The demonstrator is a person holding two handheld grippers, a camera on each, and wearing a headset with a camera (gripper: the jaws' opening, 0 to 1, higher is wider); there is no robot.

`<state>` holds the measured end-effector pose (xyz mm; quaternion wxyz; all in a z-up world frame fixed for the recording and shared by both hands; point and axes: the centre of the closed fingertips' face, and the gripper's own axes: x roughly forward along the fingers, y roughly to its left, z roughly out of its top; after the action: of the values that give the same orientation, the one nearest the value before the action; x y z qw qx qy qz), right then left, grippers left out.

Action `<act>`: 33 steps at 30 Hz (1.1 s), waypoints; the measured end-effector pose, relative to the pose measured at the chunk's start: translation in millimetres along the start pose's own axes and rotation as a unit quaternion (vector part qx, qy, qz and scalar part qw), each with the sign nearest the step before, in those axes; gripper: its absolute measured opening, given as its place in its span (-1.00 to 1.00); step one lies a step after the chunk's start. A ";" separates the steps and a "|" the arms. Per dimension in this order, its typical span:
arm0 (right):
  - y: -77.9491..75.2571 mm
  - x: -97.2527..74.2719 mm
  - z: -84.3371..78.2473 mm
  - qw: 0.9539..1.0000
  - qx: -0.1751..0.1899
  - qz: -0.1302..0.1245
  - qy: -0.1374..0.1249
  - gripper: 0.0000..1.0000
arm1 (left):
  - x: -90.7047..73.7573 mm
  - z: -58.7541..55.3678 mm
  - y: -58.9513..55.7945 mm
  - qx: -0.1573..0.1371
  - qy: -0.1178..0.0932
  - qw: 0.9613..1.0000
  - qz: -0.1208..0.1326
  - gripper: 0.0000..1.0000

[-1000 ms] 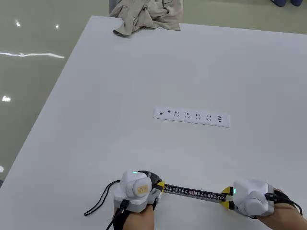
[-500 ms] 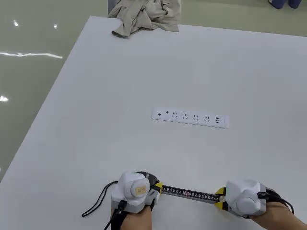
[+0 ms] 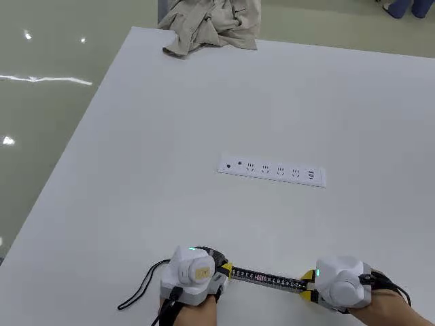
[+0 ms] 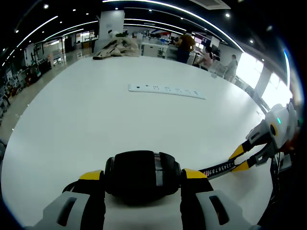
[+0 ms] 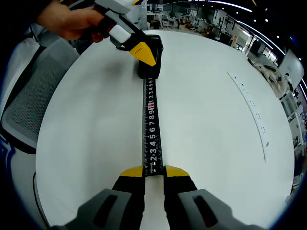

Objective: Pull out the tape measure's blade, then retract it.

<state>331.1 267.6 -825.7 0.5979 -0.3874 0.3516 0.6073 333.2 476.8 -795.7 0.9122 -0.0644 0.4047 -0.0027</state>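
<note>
Tape measure (image 3: 217, 260) is down at the near edge of the white surface (image 3: 170, 136) in the head view, with its black case clamped in the left tool (image 3: 221, 270). The blade (image 3: 265, 278) is pulled out to the right, and the right tool (image 3: 307, 285) is pinched on its far end. A thin black strap (image 3: 139, 297) trails off left of the case. Further up there's a white power strip (image 3: 272, 170), well apart from both tools, and a beige bundle of cloth (image 3: 211, 24) at the far edge.

Left gripper view: the tape measure sits between the yellow-tipped jaws, both pressed against the case's sides. The blade heads off right, numbers showing, to where the other tool's yellow tips are closed on it. The power strip lies mid-surface beyond.

Right gripper view: the jaws are together on the blade's end, right by the low numbers. The blade runs straight away, scale side up, to the black case, gripped by the left tool with a hand (image 5: 72, 21) behind it. The power strip is off right, and a grey mesh chair (image 5: 29, 100) stands beside the surface on the left.
</note>
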 end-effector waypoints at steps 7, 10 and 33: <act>0.3 3.0 6.0 1.000 -0.004 0.002 -0.001 -0.73 | -0.1 -0.1 -0.1 0.000 0.001 1.000 0.000 0.21; 0.4 4.7 9.7 1.000 -0.005 0.003 -0.002 -0.73 | 0.3 -0.4 0.0 0.000 0.002 1.000 0.000 0.21; -0.9 19.1 35.6 1.000 -0.011 0.004 -0.014 -0.73 | -0.1 -0.1 -0.6 0.001 0.002 1.000 -0.001 0.21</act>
<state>330.5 308.0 -826.6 0.5958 -0.3840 0.3384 0.6189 333.1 476.2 -795.6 0.9113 -0.0640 0.4067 -0.0040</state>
